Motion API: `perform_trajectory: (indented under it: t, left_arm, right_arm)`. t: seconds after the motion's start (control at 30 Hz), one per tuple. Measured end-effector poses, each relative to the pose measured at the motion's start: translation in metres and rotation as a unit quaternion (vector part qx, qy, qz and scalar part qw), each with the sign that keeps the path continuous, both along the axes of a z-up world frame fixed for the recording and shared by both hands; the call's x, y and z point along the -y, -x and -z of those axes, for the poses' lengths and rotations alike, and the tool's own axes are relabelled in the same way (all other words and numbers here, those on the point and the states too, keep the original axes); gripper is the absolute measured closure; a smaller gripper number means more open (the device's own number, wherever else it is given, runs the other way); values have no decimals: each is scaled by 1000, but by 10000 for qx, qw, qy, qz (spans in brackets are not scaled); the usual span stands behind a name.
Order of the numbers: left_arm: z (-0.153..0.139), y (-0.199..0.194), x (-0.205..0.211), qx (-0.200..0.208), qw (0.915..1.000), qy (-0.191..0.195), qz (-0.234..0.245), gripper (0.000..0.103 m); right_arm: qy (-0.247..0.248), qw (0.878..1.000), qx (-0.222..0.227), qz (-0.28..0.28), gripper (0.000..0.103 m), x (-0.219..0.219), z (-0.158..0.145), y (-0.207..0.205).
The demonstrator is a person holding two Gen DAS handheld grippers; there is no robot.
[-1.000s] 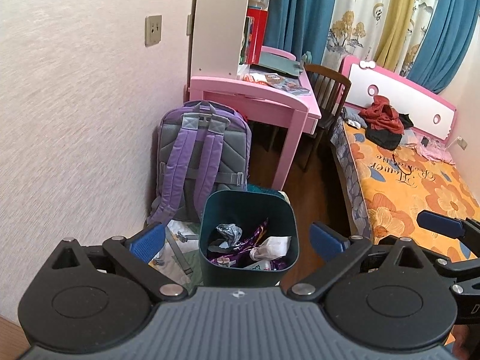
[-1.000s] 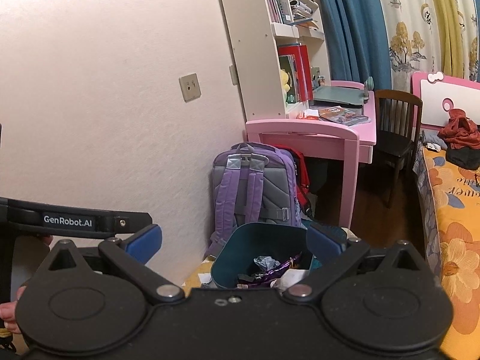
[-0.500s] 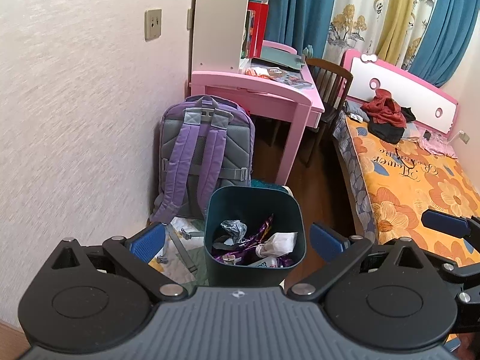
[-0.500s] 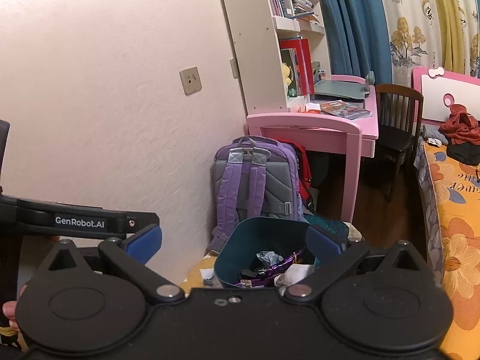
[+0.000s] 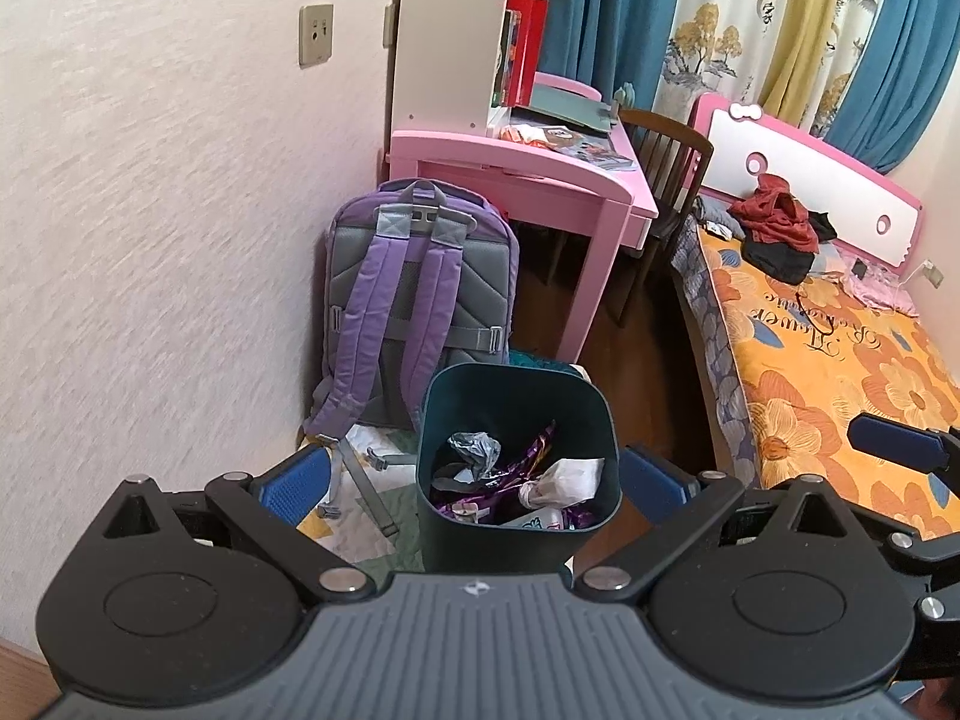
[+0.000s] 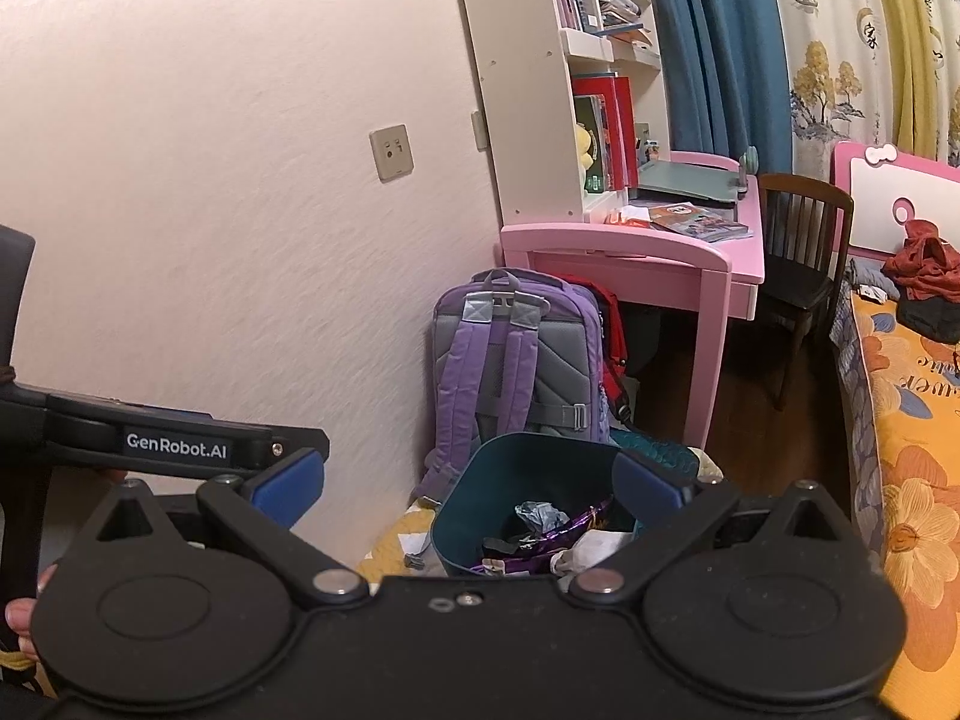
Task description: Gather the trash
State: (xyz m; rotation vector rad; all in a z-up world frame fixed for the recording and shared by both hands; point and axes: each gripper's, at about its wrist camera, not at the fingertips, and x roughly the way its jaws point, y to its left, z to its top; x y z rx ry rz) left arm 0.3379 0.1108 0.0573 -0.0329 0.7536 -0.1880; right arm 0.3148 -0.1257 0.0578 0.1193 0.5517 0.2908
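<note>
A dark teal trash bin (image 5: 516, 396) stands on the floor in front of a purple backpack; it also shows in the right wrist view (image 6: 480, 492). It holds crumpled grey paper (image 5: 474, 450), purple wrappers (image 5: 528, 462) and white paper (image 5: 570, 477). My left gripper (image 5: 474, 480) is open and empty, its blue pads either side of the bin, above and short of it. My right gripper (image 6: 468, 477) is open and empty, further back. The right gripper's blue pad shows at the left view's right edge (image 5: 894, 441).
A purple backpack (image 5: 414, 300) leans on the wall behind the bin. A pink desk (image 5: 528, 180) with a bookshelf (image 6: 540, 78) and a dark chair (image 6: 798, 264) stand beyond. A bed (image 5: 840, 348) with a flowered cover lies right. A quilted mat (image 5: 372, 516) lies left of the bin.
Both grippers have risen and drawn back a little; the bin and backpack sit slightly lower and further in view. Both stay open and empty.
</note>
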Motion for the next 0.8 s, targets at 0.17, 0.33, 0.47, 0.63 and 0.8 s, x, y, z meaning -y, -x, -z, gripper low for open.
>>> perform_trajectory:
  t: [0.17,0.33,0.47,0.63,0.8]
  left_arm:
    - [3,-3,-4,-55,10000,80,3,0]
    - [4,-5,-7,-56,9999,106,-29,0]
    - [4,-6,-8,-68,9999,89,-29,0]
    - [5,-6,-9,-78,9999,70,-14,0]
    - [5,-6,-9,-68,10000,40,-19,0]
  right_arm:
    - [45,10000,-31,-17,0,0,1,-1]
    - [101,9999,-17,-44,0,0,1,-1]
    - [131,9999,-21,-49,0,-1,1,0]
    - [146,9999,-54,-50,0,-1,1,0]
    - [135,9999,-89,-53,0,0,1,-1]
